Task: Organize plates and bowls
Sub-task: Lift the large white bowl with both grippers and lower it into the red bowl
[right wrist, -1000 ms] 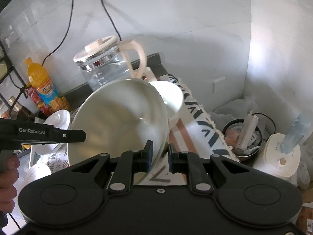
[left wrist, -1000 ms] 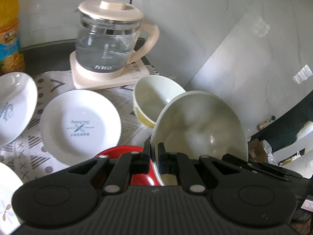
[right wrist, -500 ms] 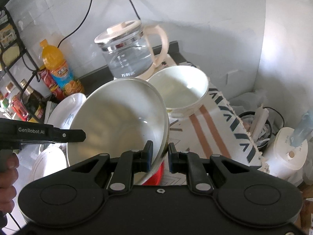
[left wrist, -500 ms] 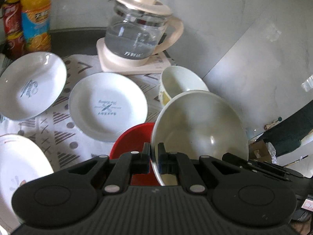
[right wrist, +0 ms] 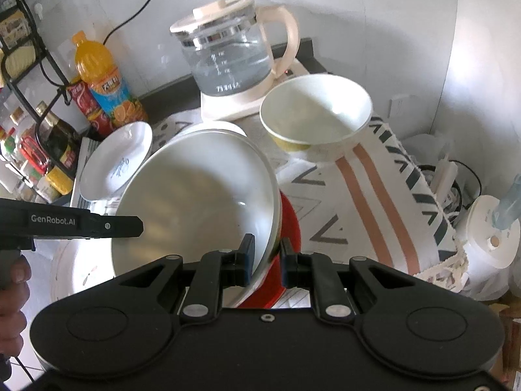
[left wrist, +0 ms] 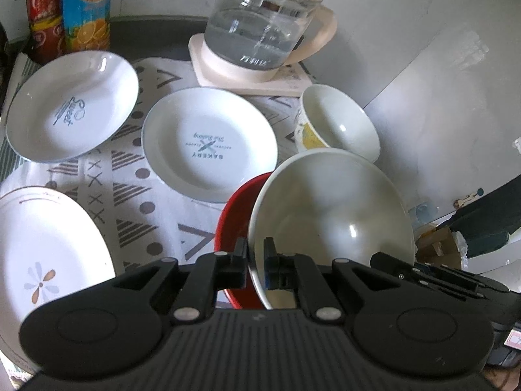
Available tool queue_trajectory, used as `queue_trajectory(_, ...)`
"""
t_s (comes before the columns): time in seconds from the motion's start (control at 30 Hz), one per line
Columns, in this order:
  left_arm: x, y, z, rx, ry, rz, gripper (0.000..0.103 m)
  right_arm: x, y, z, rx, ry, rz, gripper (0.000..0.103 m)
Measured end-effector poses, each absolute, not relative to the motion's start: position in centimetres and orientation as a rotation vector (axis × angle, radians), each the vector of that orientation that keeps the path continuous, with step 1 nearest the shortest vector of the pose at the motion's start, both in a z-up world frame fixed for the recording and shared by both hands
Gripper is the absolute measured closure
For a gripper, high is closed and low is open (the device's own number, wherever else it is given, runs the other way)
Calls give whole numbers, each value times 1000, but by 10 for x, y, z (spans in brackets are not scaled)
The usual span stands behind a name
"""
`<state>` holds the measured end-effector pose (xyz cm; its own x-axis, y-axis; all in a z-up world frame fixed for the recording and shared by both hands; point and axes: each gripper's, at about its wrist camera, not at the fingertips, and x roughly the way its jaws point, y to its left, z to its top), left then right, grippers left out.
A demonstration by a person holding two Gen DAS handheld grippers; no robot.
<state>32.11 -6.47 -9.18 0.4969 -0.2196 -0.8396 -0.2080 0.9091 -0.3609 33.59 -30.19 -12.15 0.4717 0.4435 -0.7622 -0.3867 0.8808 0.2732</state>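
Nearest: left gripper (left wrist: 254, 262), clamped on the near rim of the large white bowl (left wrist: 332, 221); right gripper (right wrist: 266, 260), likewise gripping that bowl (right wrist: 198, 202) at its rim, one finger inside, one outside. Bowl tilted, raised between the two tools, hanging directly over the red bowl (left wrist: 232, 215), which shows only as a crescent past the white rim; contact between the two bowls impossible to judge. Red bowl resting on the patterned cloth (left wrist: 130, 195). Left of it, at the near edge, a flower-print plate (left wrist: 45, 254). Further back on the cloth, a "Bakery" plate (left wrist: 208, 143), and beyond and left of that a "Sweet" plate (left wrist: 71, 107), tipped up at one side. Right of the Bakery plate, a smaller cream bowl with a yellow base (left wrist: 338, 127), upright, just behind the held bowl. Farthest, against the wall: glass kettle (left wrist: 260, 29) on its cream base, orange juice bottle (left wrist: 86, 9) and red can (left wrist: 42, 13) side by side at the left.
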Motion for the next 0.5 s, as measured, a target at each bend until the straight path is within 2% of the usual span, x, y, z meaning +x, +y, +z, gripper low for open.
queue_trajectory(0.1, 322, -64, -99, -456, 1083, -4, 94, 337, -298, -126, 55, 973, 509, 87)
queue_trajectory(0.5, 330, -69, -119, -447, 1155, 16, 93, 345, -296, -138, 37, 1022, 502, 88)
